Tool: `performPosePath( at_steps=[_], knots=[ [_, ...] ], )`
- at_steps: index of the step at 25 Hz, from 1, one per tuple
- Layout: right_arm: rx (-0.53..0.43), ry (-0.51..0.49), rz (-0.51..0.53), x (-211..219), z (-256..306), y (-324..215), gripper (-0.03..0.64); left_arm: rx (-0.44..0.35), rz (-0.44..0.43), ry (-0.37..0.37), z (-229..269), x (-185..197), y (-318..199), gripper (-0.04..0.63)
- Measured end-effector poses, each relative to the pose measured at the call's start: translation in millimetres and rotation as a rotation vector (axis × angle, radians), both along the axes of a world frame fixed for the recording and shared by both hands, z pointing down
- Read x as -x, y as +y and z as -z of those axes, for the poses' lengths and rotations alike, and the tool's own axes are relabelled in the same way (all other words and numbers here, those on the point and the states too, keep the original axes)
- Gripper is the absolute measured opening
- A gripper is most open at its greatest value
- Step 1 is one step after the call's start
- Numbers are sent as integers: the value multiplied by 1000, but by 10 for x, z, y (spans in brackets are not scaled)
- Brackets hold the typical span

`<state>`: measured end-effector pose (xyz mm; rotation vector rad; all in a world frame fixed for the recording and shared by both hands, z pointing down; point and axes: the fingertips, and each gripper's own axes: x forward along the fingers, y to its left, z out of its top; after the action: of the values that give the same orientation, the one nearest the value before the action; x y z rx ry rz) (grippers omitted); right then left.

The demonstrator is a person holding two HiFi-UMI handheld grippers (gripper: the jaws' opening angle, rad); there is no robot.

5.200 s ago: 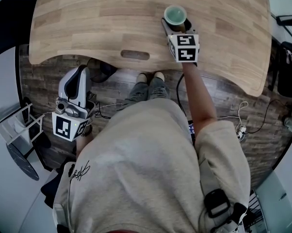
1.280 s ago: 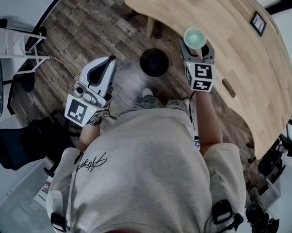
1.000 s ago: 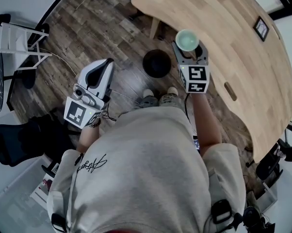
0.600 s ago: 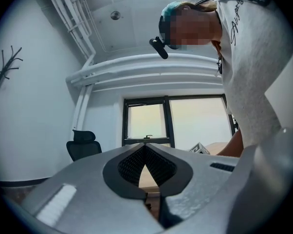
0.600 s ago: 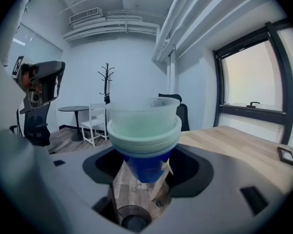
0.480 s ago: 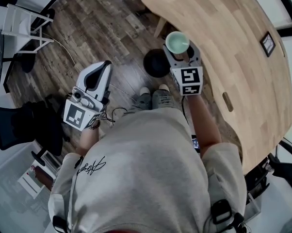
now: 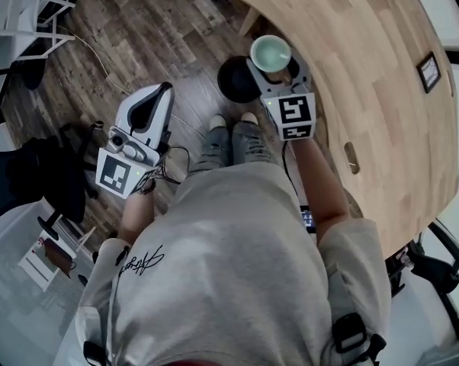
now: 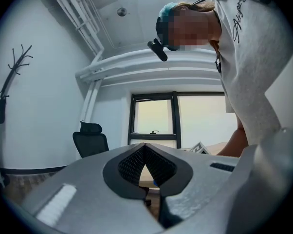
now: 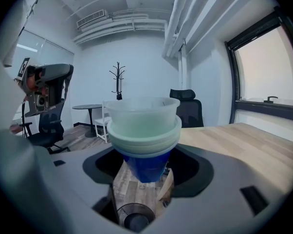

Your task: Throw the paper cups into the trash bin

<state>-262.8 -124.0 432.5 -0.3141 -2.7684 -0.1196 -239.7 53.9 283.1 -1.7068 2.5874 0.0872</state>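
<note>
**Q:** State of the right gripper [image 7: 273, 64]?

**A:** Its jaws are closed on the stack of paper cups [image 9: 143, 130]. They grip the blue bottom cup. Pale green cups are nested inside it, and the stack is upright with the rims up.

**Q:** Location of the stack?

**A:** It is held in the air beside the edge of the table [image 7: 367, 67], above the wooden floor [image 7: 161, 29]. The trash bin [image 7: 232, 82] is black and round and stands on the floor near that edge. In the right gripper view the bin's mouth shows below the cups, between the jaws.

**Q:** State of the left gripper [image 7: 155, 101]?

**A:** Its jaws meet at the tips with nothing between them. It is held at the person's left side, well apart from the trash bin.
</note>
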Motion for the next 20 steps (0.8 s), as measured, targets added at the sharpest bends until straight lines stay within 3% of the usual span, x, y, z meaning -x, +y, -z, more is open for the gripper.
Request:
performPosePath(
  at_steps=[20],
  knots=[
    [39, 52, 159, 203, -687, 365, 291, 25, 112, 113, -910, 225, -36, 3]
  ],
)
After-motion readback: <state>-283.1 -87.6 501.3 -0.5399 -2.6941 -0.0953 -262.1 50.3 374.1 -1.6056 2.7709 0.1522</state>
